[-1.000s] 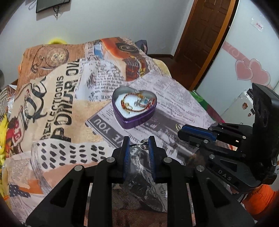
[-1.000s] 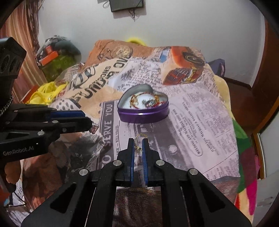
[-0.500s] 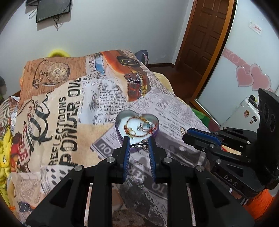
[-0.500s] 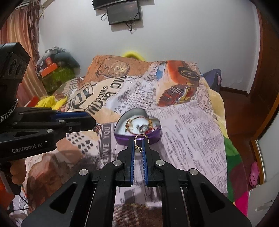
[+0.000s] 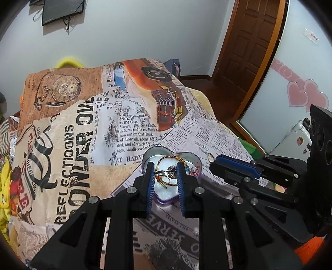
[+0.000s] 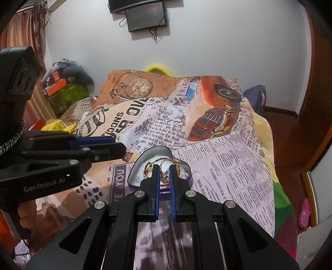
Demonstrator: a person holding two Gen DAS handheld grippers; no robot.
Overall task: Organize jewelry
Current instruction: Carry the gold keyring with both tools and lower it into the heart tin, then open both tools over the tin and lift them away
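Observation:
A purple heart-shaped tin [image 5: 149, 154] [image 6: 139, 166] with a white lining sits on the printed bedspread and holds several gold and red chains. My left gripper [image 5: 165, 172] is shut on a small silver ring [image 5: 168, 172] held between its blue pads, above the tin. It also shows at the left of the right wrist view [image 6: 119, 147]. My right gripper [image 6: 164, 174] is shut on a gold hoop earring [image 6: 165, 176] above the tin. In the left wrist view it [image 5: 214, 161] stands to the right of the tin with the gold hoop [image 5: 210, 156] at its tip.
The bedspread [image 5: 83, 128] with newspaper and car prints covers the bed. A brown door [image 5: 249, 41] and a mirrored panel with pink hearts [image 5: 303, 95] stand to the right. Boxes and clutter [image 6: 64, 89] lie at the far left; a screen [image 6: 147, 18] hangs on the wall.
Both grippers have risen and moved forward, so the tin now sits right under their tips. Each still holds its piece of jewelry.

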